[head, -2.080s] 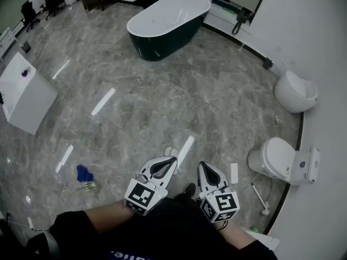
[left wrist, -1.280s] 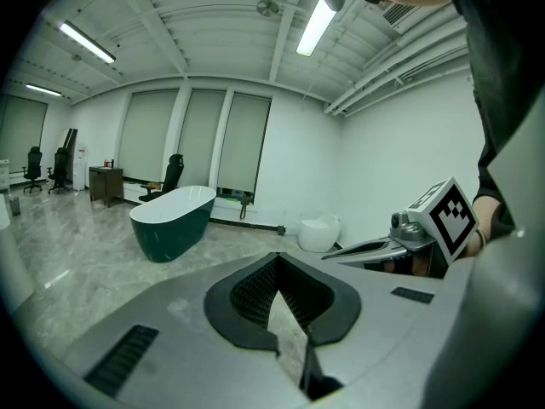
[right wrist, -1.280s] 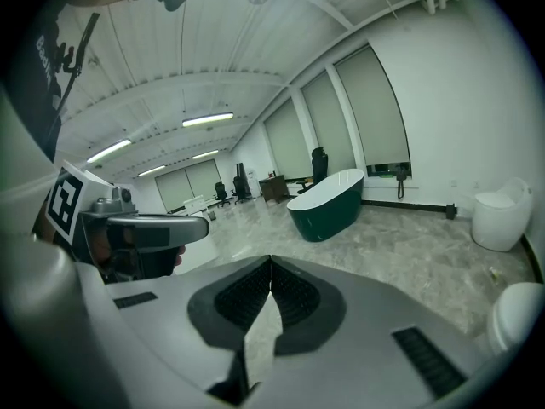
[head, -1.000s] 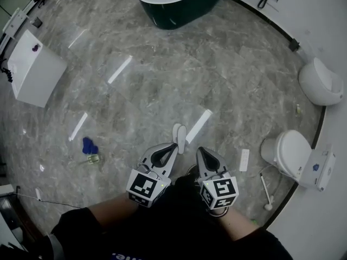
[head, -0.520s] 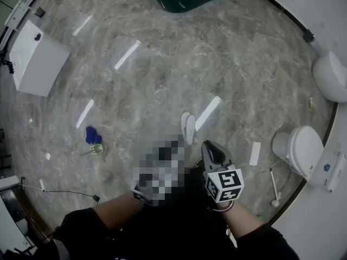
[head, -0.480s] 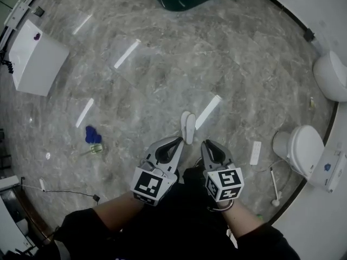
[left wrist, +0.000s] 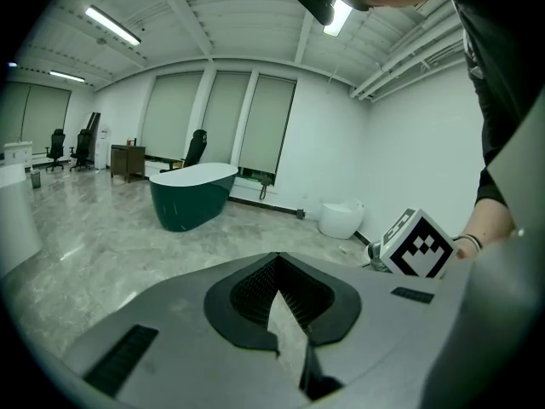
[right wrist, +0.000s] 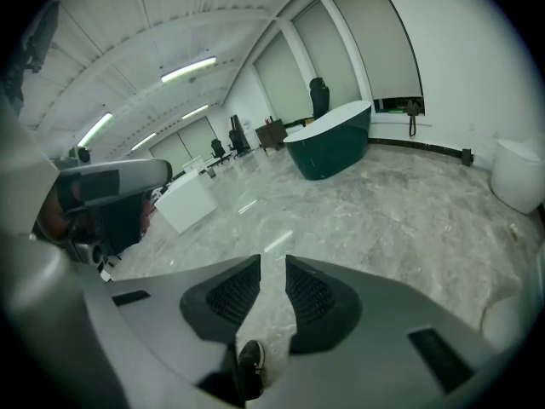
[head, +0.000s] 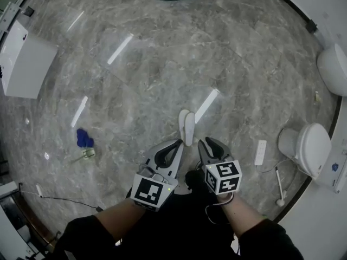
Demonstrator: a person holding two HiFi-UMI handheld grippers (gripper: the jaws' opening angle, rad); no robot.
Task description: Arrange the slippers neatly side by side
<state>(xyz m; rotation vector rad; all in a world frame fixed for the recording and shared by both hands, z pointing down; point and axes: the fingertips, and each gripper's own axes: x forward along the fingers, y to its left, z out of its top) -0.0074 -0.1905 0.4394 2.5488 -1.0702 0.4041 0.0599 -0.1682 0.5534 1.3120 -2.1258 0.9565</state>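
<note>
Two white slippers [head: 186, 127] lie close together, side by side, on the grey marble floor, toes pointing away from me. Both grippers hang just short of their near ends. The left gripper [head: 178, 143] is a little left of the pair, its fingertips touching and nothing held. In the left gripper view, the left gripper [left wrist: 274, 261] shows its tips meeting. The right gripper [head: 205, 143] is a little right of the pair. In the right gripper view, the right gripper [right wrist: 272, 267] has its jaws opening, with only floor between them. Neither gripper view shows the slippers.
A toilet [head: 306, 148] and a long-handled brush [head: 279, 186] stand at the right, with a flat white bar [head: 260, 152] on the floor nearby. A blue object [head: 82, 138] lies left. A white cabinet [head: 24, 64] is far left, a dark green tub [left wrist: 189, 196] beyond. My black shoe [right wrist: 249, 360] is below.
The view has tilted down, and the slippers now sit closer to both grippers. The right gripper's jaws have parted. The left gripper's jaws stay together.
</note>
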